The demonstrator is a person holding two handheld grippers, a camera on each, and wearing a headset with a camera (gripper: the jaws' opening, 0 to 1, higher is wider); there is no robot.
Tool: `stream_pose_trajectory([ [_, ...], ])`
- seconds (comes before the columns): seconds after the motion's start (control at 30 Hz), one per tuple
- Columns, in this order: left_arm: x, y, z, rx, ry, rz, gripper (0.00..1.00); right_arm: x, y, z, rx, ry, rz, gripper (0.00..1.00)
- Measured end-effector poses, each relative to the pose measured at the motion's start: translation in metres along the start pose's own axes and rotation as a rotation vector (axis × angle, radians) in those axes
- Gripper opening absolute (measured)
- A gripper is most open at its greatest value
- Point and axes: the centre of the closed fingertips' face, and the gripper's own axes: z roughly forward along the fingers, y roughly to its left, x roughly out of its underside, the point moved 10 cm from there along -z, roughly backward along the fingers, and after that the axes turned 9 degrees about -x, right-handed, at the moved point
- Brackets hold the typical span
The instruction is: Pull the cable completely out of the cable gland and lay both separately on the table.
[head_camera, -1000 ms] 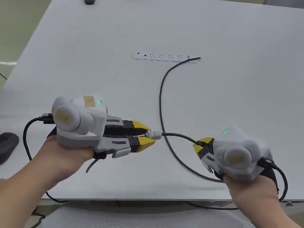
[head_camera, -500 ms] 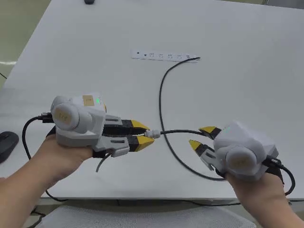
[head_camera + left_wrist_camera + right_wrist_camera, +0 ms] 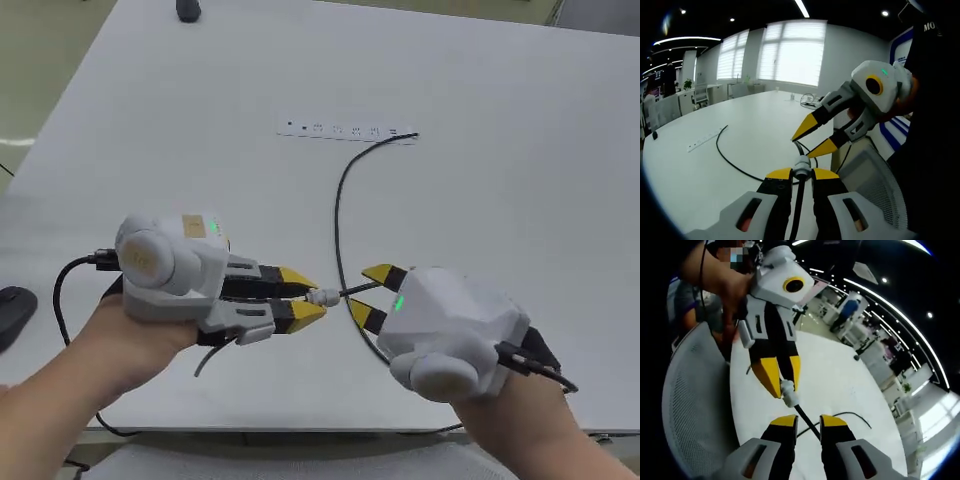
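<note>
The pull has hardly begun, by the look of it. The left claw (image 3: 305, 296) is closed on the cable gland (image 3: 322, 297), a small pale fitting pinched between its yellow tips and held above the near part of the bench (image 3: 500, 160). The black cable (image 3: 338, 200) is still threaded through the gland. It comes out of the fitting's right side, and in the left gripper view a dark strand also runs back from the gland between the jaws; I take that for the short end yet to be drawn through. The right claw (image 3: 367, 291) is open, with one jaw on each side of the cable just right of the gland and nothing clamped between them. Beyond that the cable lies on the bench in a long curve running to the far side, where its end sits close by a white power strip (image 3: 345, 130); whether it touches the strip I cannot tell.

Done so far: the gland is secured in one claw and the other claw is placed around the cable. Nearly everything is left: close the right claw on the cable, draw the two apart until the end slips free of the gland, then set gland and cable down on the bench apart from each other
</note>
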Motion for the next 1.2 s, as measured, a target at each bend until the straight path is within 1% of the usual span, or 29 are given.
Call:
stream_pose_trajectory([
  [0.1,-0.001,-0.002,0.000,0.004,-0.002,0.004,0.15,-0.002,0.002,0.002,-0.016,0.004,-0.030,0.12],
  [0.2,-0.001,-0.001,0.000,0.002,-0.002,0.007,0.15,-0.003,0.004,0.003,-0.029,0.008,-0.058,0.08],
  [0.27,-0.001,-0.001,0.000,0.001,-0.002,0.010,0.15,-0.003,0.006,0.005,-0.062,0.001,-0.065,0.03],
  [0.3,-0.001,-0.001,0.000,0.003,0.005,0.015,0.15,-0.001,0.006,0.005,-0.055,0.008,-0.077,0.03],
  [0.33,-0.001,-0.002,0.000,0.003,0.007,0.026,0.15,-0.001,0.006,0.004,-0.057,0.006,-0.078,0.03],
  [0.4,-0.001,-0.003,0.000,0.006,0.012,0.029,0.15,0.000,0.007,0.004,-0.070,0.006,-0.065,0.02],
  [0.47,-0.001,-0.002,0.000,0.006,0.010,0.029,0.15,0.001,0.007,0.004,-0.069,0.008,-0.051,0.01],
  [0.5,-0.001,-0.003,0.000,0.007,0.010,0.027,0.15,0.002,0.006,0.004,-0.069,0.006,-0.038,0.01],
  [0.53,-0.001,-0.003,0.001,0.006,0.009,0.027,0.15,0.003,0.006,0.003,-0.071,0.004,-0.003,0.01],
  [0.6,-0.001,-0.003,0.001,0.006,0.010,0.030,0.15,0.006,0.005,0.003,-0.062,0.009,0.040,0.01],
  [0.8,-0.002,-0.003,0.001,0.011,0.007,0.037,0.15,0.018,0.001,0.001,-0.052,0.024,0.132,0.00],
  [0.87,-0.002,-0.003,0.002,0.010,0.004,0.040,0.15,0.023,0.000,0.000,-0.044,0.030,0.179,0.00],
  [0.93,-0.003,-0.004,0.003,0.010,0.001,0.042,0.15,0.029,-0.001,0.000,-0.051,0.025,0.248,0.00],
  [0.97,-0.003,-0.004,0.003,0.009,0.002,0.044,0.15,0.032,-0.002,0.000,-0.046,0.024,0.277,0.00],
  [1.0,-0.003,-0.004,0.004,0.009,0.001,0.044,0.15,0.033,-0.002,0.000,-0.046,0.025,0.287,0.00],
  [1.07,-0.003,-0.004,0.004,0.007,0.001,0.045,0.15,0.038,-0.002,0.001,-0.045,0.021,0.339,0.00],
  [1.1,-0.003,-0.004,0.004,0.006,0.000,0.047,0.15,0.041,-0.002,0.001,-0.048,0.014,0.384,0.00],
  [1.17,-0.003,-0.004,0.004,0.004,-0.001,0.047,0.15,0.045,-0.004,0.002,-0.047,0.021,0.393,0.00],
  [1.2,-0.003,-0.003,0.004,0.002,-0.002,0.047,0.15,0.048,-0.004,0.003,-0.043,0.021,0.420,0.00],
])
